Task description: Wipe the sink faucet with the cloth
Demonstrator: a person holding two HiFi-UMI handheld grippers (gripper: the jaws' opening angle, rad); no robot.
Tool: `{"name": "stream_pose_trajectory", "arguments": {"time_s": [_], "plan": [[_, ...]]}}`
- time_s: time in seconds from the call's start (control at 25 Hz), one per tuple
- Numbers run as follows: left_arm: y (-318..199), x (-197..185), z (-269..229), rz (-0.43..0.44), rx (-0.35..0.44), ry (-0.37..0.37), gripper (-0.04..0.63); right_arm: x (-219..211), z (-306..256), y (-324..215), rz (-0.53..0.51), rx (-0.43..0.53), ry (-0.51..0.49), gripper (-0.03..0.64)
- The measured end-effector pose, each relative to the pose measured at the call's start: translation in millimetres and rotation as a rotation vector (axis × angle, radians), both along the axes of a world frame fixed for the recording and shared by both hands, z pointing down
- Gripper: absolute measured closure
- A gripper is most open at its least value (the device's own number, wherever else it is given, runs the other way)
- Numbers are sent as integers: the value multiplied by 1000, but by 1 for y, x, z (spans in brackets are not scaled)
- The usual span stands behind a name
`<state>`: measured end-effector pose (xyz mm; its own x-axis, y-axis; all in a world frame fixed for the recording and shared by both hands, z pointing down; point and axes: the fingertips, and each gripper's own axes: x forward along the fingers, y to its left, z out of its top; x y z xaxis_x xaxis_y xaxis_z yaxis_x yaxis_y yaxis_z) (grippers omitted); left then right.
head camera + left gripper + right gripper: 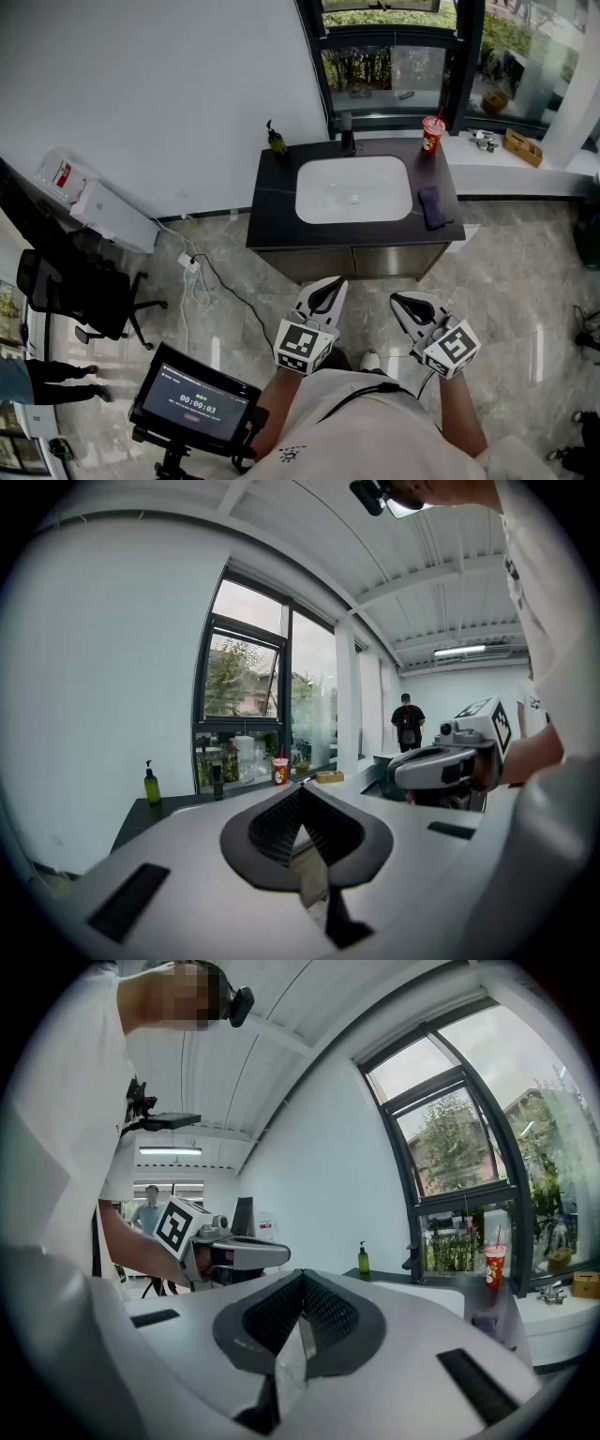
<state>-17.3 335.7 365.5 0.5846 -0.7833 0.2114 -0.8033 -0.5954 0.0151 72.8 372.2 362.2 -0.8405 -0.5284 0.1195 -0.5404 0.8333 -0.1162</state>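
Note:
The dark counter (pixel 272 202) holds a white basin (pixel 353 187) with a black faucet (pixel 348 134) behind it. A dark purple cloth (pixel 432 206) lies on the counter to the right of the basin; in the right gripper view the cloth (pixel 487 1323) shows low on the right. Both grippers hover close to my body, well short of the counter. My left gripper (pixel 328 287) is shut and holds nothing. My right gripper (pixel 401 302) is also shut and empty. In the left gripper view the faucet (pixel 217 782) stands far beyond the closed jaws.
A green soap bottle (pixel 276 139) and a red cup (pixel 432 134) flank the faucet. A black office chair (pixel 84 291), a white box (pixel 112 216) and cables (pixel 192 267) occupy the floor at left. A timer screen on a stand (pixel 192 403) sits near my left side.

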Motion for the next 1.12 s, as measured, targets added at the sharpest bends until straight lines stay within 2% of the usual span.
{"name": "stream_pose_trajectory", "arguments": {"time_s": [0.4, 0.64, 0.96, 1.12], "plan": [[-16, -2, 4, -17, -10, 8, 600, 2, 2, -21, 1, -4, 11, 612], [-92, -19, 21, 33, -14, 19, 600, -18, 7, -97, 48, 3, 38, 612], [-179, -42, -5, 109, 37, 45, 600, -49, -13, -176, 116, 39, 52, 612], [-214, -55, -5, 143, 32, 52, 600, -62, -14, -212, 155, 40, 60, 612]]}}
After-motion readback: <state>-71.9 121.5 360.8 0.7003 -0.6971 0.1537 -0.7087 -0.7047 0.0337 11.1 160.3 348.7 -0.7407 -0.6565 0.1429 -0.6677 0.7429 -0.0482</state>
